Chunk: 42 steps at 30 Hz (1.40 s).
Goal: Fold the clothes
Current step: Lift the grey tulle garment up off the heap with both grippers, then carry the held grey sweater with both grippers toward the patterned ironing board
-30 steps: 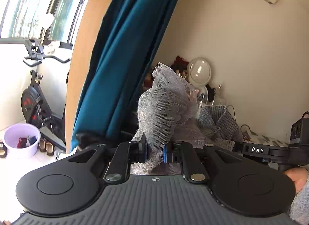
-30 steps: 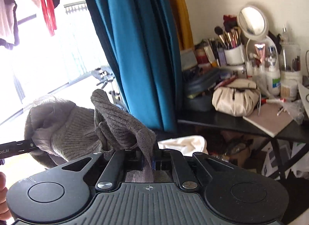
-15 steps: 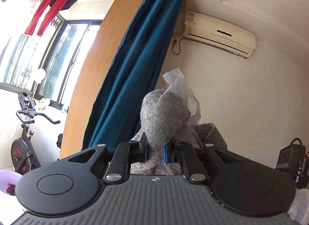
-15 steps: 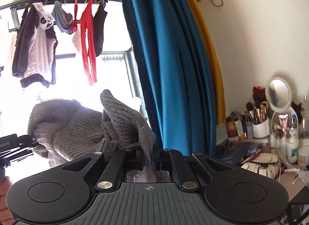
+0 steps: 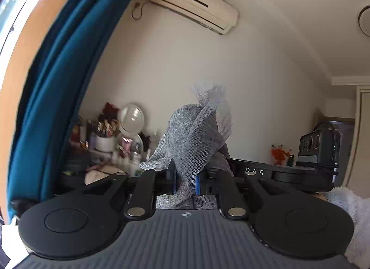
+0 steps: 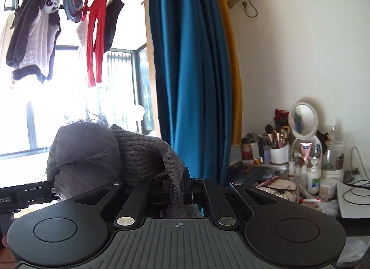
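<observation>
A grey knitted garment with a mesh trim is held up in the air between my two grippers. My left gripper is shut on a bunch of its knit and mesh, which stands up above the jaws. My right gripper is shut on another mesh-edged part of the same garment, whose bulk hangs to the left of the jaws. The right gripper's body shows at the right of the left wrist view. The left gripper's body shows at the left edge of the right wrist view.
A teal curtain hangs beside the window. A dressing table crowded with cosmetics, brushes and a round mirror stands against the wall. An air conditioner is mounted high. Laundry hangs on a rail outside.
Both grippers have lifted and tilted upward with the garment still clamped. The left wrist view has swung right, bringing the dressing table and the right gripper closer into sight.
</observation>
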Each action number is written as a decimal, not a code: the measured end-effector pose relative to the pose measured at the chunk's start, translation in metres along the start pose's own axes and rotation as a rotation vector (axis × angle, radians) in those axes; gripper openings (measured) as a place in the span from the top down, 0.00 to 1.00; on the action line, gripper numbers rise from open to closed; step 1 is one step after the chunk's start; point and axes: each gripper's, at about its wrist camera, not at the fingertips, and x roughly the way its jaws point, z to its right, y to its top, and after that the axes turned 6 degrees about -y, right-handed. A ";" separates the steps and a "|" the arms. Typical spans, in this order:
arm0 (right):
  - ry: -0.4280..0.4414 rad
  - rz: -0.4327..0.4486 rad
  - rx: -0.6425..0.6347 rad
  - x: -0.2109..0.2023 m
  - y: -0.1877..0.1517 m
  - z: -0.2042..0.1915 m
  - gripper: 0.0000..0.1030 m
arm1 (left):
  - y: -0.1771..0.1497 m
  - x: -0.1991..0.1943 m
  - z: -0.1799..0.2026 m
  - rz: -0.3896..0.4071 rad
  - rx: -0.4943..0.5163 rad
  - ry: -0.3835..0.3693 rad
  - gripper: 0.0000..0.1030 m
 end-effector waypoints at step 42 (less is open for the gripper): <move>-0.821 0.012 0.065 -0.455 -0.075 0.430 0.94 | -0.216 0.563 0.454 -0.284 -0.039 -0.757 0.86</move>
